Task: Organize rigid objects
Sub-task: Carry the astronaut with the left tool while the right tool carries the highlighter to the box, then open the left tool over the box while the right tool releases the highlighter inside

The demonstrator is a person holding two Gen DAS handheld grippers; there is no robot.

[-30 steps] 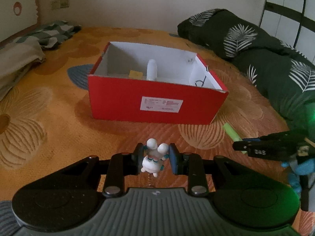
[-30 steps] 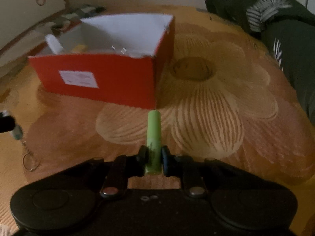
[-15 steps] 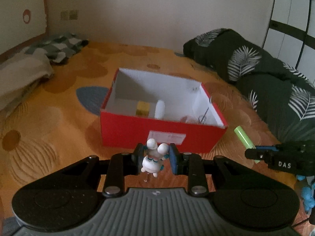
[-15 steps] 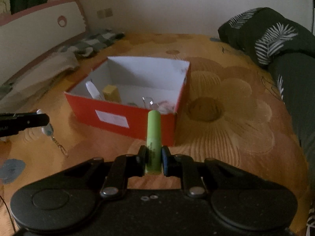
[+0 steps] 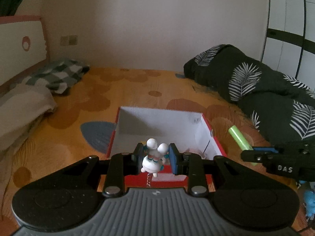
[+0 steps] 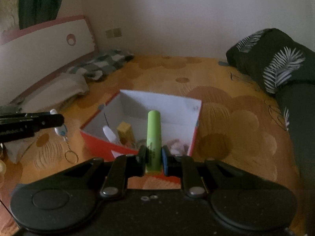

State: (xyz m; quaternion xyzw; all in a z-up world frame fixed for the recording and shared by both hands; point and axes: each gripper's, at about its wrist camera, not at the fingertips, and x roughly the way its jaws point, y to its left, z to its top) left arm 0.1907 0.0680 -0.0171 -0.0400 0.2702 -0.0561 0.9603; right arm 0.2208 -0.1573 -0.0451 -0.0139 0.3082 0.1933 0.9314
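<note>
1. On the orange flowered bed cover (image 5: 65, 137) sits a red box (image 6: 98, 147) with white inside walls. It is near the middle of the cover, and its top is open.
2. The left gripper (image 5: 155, 158) is squeezed tight on a small white toy figure (image 5: 152, 158). The toy has round white feet and bits of blue on it.
3. A thin chain (image 5: 149, 180) hangs down from the toy. In the right wrist view a metal ring (image 6: 71, 156) swings at the end of it.
4. The toy is up in the air, over the near edge of the box.
5. The right gripper (image 6: 154, 158) is squeezed tight on a green tube (image 6: 153, 140). The tube points away from the gripper, out over the open box.
6. Inside the box lie a white stick (image 6: 111, 134) and a yellow block (image 6: 125, 131), side by side near the left wall. More small things lie at the near wall, but they are too blurry to name.
7. A dark blanket with white leaves (image 5: 256, 86) is piled along the right edge of the bed.
8. A checked cloth (image 5: 59, 74) and a pale folded blanket (image 5: 21, 106) lie at the left edge, by the headboard (image 6: 45, 39).
9. Something blue (image 5: 310, 202) peeks in at the lower right of the left wrist view.
</note>
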